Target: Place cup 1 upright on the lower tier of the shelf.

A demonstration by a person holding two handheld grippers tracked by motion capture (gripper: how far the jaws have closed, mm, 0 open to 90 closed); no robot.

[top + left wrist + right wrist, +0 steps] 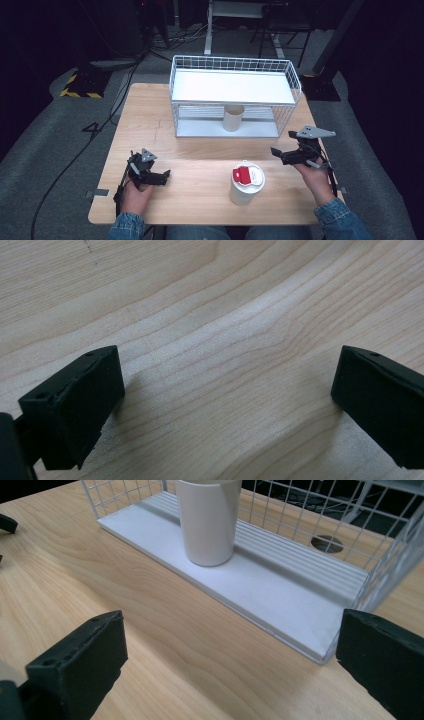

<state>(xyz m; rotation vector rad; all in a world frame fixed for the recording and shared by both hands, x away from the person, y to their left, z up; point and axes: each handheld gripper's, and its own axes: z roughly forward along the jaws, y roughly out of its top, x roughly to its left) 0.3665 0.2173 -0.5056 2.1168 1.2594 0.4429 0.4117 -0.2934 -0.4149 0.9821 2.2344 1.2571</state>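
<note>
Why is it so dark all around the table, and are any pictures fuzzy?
High view: light falls on the wooden table while the floor behind stays dark. Left gripper view: the black jaws look soft and throw dim shadows. Right gripper view: the white cup is sharp, the near jaws blurred.

White lidded paper cup w/ red tab [246,183] upright at table's front edge; plain cream cup [233,118] upright on rack's lower shelf.

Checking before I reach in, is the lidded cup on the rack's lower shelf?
No, the lidded cup stands on the table, in front of the rack.
</note>
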